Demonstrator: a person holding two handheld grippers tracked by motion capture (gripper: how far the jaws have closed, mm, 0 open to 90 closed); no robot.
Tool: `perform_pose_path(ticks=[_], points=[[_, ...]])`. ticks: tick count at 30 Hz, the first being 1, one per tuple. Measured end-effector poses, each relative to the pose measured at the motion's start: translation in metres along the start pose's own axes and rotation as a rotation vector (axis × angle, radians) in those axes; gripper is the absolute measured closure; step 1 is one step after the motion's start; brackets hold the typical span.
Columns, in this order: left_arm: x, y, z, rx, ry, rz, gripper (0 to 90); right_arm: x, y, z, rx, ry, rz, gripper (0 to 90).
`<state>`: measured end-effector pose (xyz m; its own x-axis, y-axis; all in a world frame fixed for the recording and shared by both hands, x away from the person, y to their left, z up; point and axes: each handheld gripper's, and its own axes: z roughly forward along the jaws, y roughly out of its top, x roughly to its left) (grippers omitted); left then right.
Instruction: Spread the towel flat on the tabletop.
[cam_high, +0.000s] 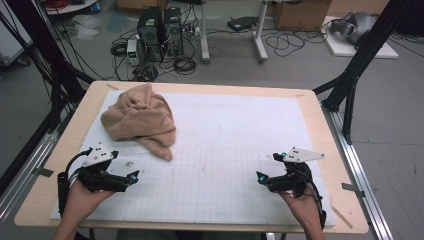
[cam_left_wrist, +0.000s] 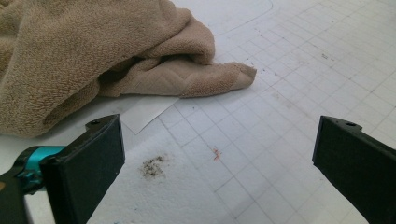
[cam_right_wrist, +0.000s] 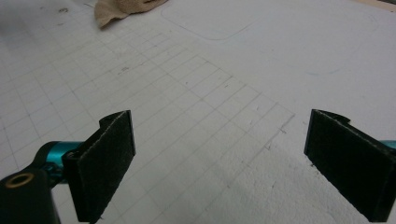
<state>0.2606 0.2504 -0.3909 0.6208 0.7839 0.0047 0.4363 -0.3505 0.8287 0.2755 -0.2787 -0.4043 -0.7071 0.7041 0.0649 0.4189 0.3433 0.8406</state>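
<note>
A crumpled tan towel (cam_high: 140, 120) lies in a heap on the white gridded mat (cam_high: 230, 150), toward its far left. In the left gripper view the towel (cam_left_wrist: 93, 56) lies just ahead, one corner pointing right. My left gripper (cam_high: 129, 177) rests near the table's front left, its jaws wide apart with nothing between them (cam_left_wrist: 215, 154). My right gripper (cam_high: 264, 177) sits at the front right, also open and empty (cam_right_wrist: 219, 158). A corner of the towel (cam_right_wrist: 121, 9) appears far off in the right gripper view.
A dark smudge (cam_left_wrist: 153, 165) and a small red mark (cam_left_wrist: 215, 153) stain the mat in front of the left gripper. The wooden table (cam_high: 320, 120) has black frame legs at both sides. Computers and cables (cam_high: 160, 35) lie on the floor beyond.
</note>
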Motion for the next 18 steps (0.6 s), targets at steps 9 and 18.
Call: perform_pose_path(ticks=[9,18], points=[[-0.0006,-0.0004,-0.0016,0.007,0.008,0.005,2.7,-0.0002,-0.0027,0.0009,0.002,0.005,-0.002,7.8],[-0.0045,0.0013,-0.0028,0.004,-0.009,0.008,8.0,0.0072,-0.0057,-0.0014,-0.019,-0.005,-0.025,7.8]])
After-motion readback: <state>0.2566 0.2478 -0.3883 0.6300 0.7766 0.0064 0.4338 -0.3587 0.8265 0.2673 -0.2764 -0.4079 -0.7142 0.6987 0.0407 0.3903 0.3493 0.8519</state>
